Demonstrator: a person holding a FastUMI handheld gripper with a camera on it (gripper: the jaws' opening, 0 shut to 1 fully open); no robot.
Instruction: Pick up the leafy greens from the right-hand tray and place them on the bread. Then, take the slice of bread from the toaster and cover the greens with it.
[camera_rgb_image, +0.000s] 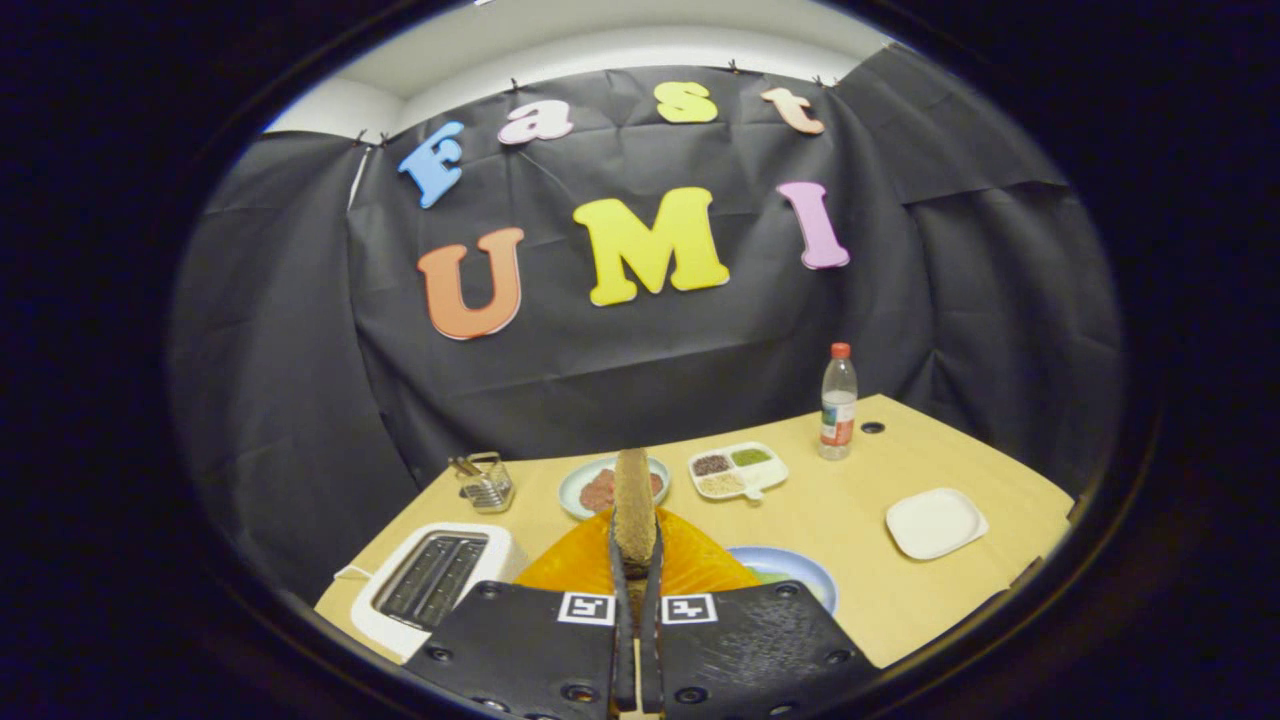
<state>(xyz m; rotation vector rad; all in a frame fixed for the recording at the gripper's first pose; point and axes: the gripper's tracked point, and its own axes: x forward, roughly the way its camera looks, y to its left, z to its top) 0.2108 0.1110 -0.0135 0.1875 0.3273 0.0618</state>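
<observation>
My gripper is shut on a slice of brown bread, which stands edge-on and upright between the two fingers, held above the table. Directly below the fingers lies an orange mat. To their right a blue-rimmed plate shows a bit of leafy green, partly hidden by the gripper body. The white toaster stands to the left of the fingers, with both slots dark and nothing sticking out.
Beyond the bread sits a pale plate with reddish-brown slices, beside a white divided dish of seeds. A wire holder stands at the back left, a red-capped bottle at the back right, and a white square plate on the right.
</observation>
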